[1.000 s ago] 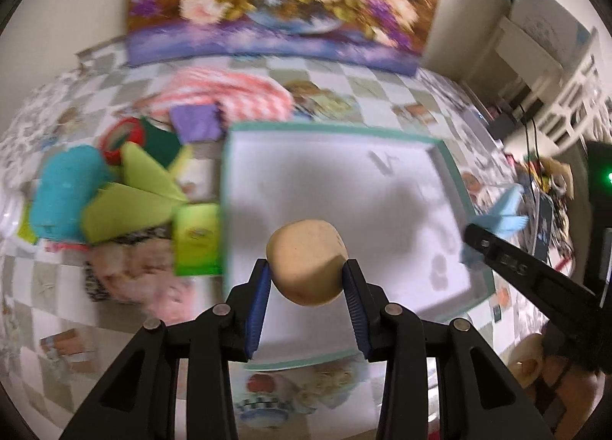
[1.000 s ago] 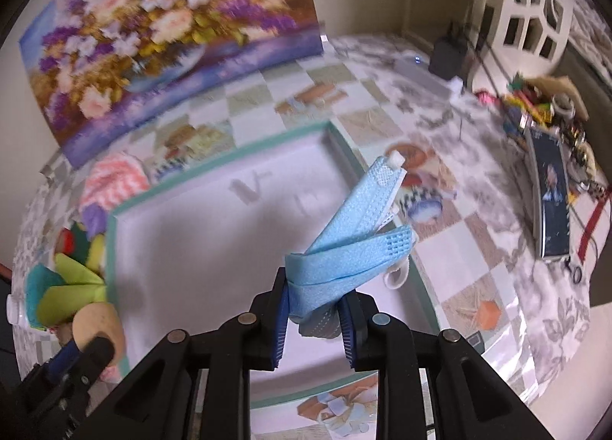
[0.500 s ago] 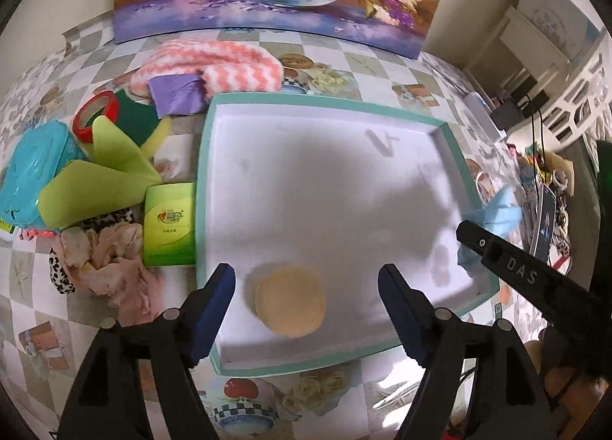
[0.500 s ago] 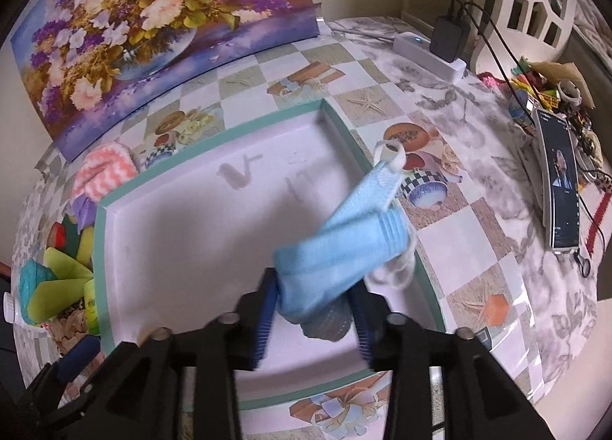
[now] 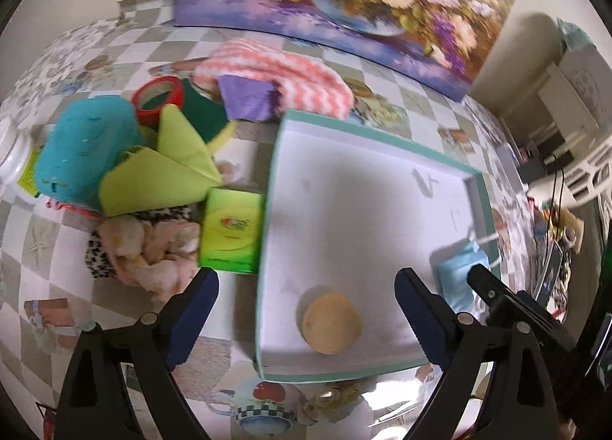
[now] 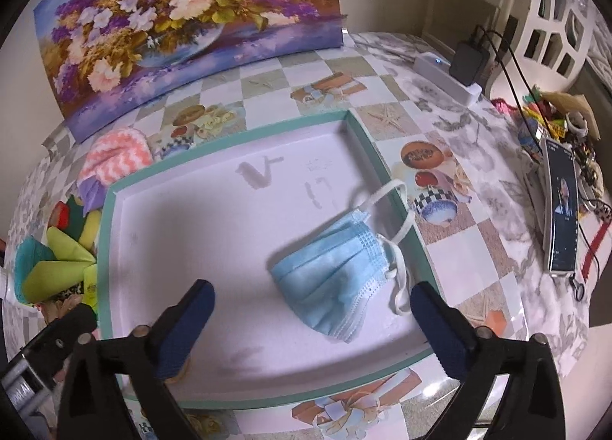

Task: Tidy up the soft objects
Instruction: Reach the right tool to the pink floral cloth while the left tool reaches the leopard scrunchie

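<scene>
A white tray with a teal rim (image 5: 273, 180) (image 6: 378, 164) lies on the checked tablecloth. A round tan sponge (image 5: 331, 323) lies in its near left corner. A blue face mask (image 6: 332, 279) (image 5: 457, 279) lies in its right part. My left gripper (image 5: 306, 298) is open and empty above the tray's near left edge. My right gripper (image 6: 311, 310) is open and empty just above the mask. Left of the tray lies a pile: green tissue pack (image 5: 231, 235), yellow-green cloths (image 5: 160, 176), teal cloth (image 5: 82, 149), pink fabric (image 5: 153, 252).
A pink striped towel (image 5: 283, 73) and purple cloth (image 5: 246, 98) lie behind the tray, with a red tape roll (image 5: 158, 98). A flower painting (image 6: 183, 19) leans on the wall. A phone (image 6: 562, 210), a charger (image 6: 468, 59) and clutter lie at right.
My left gripper opened and dropped the tan sponge into the tray, then swung left. My right gripper opened and let the blue mask fall into the tray.
</scene>
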Motion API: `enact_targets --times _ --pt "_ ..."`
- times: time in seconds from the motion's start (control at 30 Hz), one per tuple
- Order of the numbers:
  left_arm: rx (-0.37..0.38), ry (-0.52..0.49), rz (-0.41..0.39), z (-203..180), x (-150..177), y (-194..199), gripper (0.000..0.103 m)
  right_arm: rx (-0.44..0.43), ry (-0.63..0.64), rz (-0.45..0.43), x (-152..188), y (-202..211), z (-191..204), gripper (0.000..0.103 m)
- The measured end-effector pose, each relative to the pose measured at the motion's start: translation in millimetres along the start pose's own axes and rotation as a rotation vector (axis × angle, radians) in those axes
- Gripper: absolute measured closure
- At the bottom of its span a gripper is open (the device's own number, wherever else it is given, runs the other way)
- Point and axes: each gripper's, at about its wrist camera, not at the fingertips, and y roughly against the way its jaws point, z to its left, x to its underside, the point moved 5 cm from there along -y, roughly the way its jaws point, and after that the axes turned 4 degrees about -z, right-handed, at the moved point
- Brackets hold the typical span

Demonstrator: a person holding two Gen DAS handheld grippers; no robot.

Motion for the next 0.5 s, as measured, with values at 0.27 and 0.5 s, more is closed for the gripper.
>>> enact_targets --times 0.27,0.5 --pt "-0.051 0.042 -0.051 17.4 -10.2 19.2 0.009 -0.059 0.008 -0.041 -4.3 11.9 9.6 0.0" --pt "-0.057 0.095 -0.124 38.4 -20.1 48.9 0.009 -0.153 -0.025 -0.099 -8.9 30.7 20.4 0.0"
